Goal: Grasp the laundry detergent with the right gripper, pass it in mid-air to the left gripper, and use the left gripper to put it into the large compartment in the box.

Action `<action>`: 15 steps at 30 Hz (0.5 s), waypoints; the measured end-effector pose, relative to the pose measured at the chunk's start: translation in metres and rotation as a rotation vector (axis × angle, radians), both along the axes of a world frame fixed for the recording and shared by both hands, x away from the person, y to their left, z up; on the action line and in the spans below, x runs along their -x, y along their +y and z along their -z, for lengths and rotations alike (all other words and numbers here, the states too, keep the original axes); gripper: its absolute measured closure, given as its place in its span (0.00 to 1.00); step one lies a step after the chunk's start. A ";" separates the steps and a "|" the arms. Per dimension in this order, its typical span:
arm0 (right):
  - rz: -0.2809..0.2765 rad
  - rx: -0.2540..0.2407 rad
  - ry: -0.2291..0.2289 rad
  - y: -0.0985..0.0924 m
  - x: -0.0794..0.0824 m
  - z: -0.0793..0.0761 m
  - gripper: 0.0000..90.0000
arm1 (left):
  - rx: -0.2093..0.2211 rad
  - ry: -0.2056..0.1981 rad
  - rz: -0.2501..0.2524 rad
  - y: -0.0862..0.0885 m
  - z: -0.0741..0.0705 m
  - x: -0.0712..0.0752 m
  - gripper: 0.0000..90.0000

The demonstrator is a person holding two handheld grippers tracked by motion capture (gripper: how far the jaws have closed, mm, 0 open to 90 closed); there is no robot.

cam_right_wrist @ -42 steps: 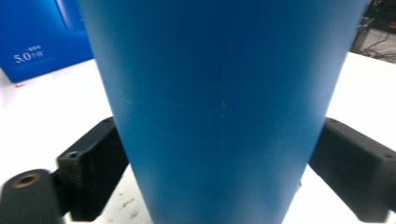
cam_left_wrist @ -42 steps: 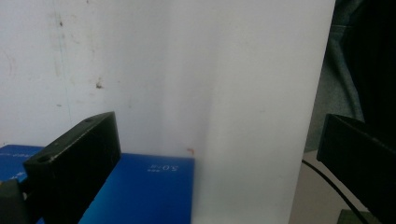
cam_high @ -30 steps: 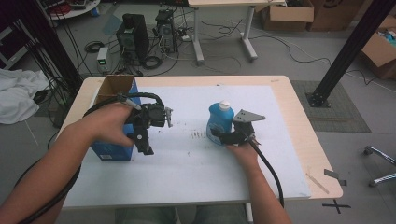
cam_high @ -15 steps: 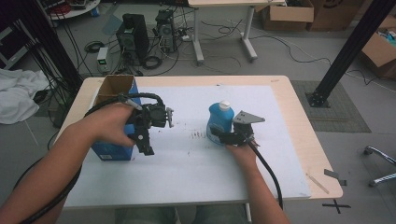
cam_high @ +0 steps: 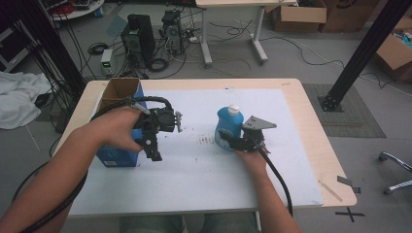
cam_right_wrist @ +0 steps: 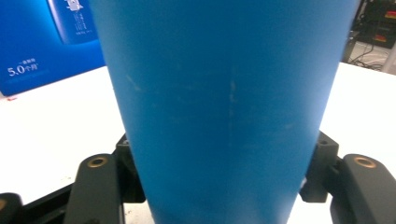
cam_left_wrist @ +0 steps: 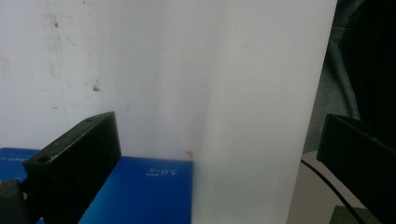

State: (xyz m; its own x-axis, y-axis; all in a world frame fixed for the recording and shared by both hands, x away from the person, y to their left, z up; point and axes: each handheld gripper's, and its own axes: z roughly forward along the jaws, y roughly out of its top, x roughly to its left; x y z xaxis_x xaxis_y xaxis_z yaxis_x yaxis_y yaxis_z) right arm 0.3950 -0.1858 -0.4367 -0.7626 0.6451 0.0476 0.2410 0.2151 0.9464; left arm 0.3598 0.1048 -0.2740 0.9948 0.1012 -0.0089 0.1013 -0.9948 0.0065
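From the high view, the blue bottle (cam_high: 229,127) with its white cap stands upright near the middle of the bench (cam_high: 301,145), on the white sheet (cam_high: 194,179) that covers most of the top. The right gripper (cam_high: 232,141) meets the bottle low on its body from the person's side. The right gripper view brings this close: the blue wall of the bottle (cam_right_wrist: 224,107) sits between the two black fingers (cam_right_wrist: 98,186), which have just been closing and now appear to press on its sides, though the contact itself lies at the edge of that view.

The left gripper (cam_high: 154,141) hangs over the near corner of the blue box (cam_high: 116,153), pointing down and toward the person. In the left gripper view its fingers (cam_left_wrist: 79,158) stand wide apart with nothing between them, above the white sheet (cam_left_wrist: 187,84) and a corner of the blue box (cam_left_wrist: 144,186).

The box (cam_right_wrist: 42,42) bears white print: "5.0" followed by small characters that I cannot read, in both gripper views. It is open at the top, showing brown card inside, in the high view.

A scatter of dark marks (cam_high: 206,141) stains the sheet between the two grippers. Beyond the bench, on the floor, stand computer towers (cam_high: 138,39) amid cables, with cardboard boxes (cam_high: 301,17) further off.
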 end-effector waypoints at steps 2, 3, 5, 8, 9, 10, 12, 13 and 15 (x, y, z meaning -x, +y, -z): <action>-0.006 0.005 -0.006 0.001 0.001 -0.001 0.46 | -0.001 0.002 -0.002 0.000 0.000 0.000 0.00; -0.007 0.004 -0.007 0.001 0.001 -0.001 0.47 | -0.001 0.002 0.000 0.000 0.000 -0.001 0.00; 0.006 0.000 -0.009 0.002 0.002 -0.001 0.48 | 0.002 0.003 0.001 0.000 0.000 0.000 0.00; 0.011 0.013 -0.002 0.003 0.002 -0.002 0.49 | 0.001 0.001 0.002 -0.001 0.001 -0.001 0.00; 0.010 0.024 -0.007 0.004 0.003 -0.003 0.50 | 0.000 0.002 0.003 -0.002 0.001 -0.001 0.00; 0.011 0.031 -0.008 0.004 0.004 -0.004 0.50 | 0.004 0.003 0.003 -0.002 0.001 -0.001 0.00; 0.005 0.037 -0.003 0.004 0.003 -0.005 0.50 | 0.004 0.002 0.009 -0.003 0.000 0.000 0.00; 0.001 0.040 0.001 0.004 0.004 -0.006 0.50 | 0.006 0.002 0.008 -0.004 0.000 0.000 0.00; -0.032 0.039 0.001 0.003 0.005 -0.009 0.50 | 0.003 0.003 0.010 -0.004 -0.001 0.000 0.00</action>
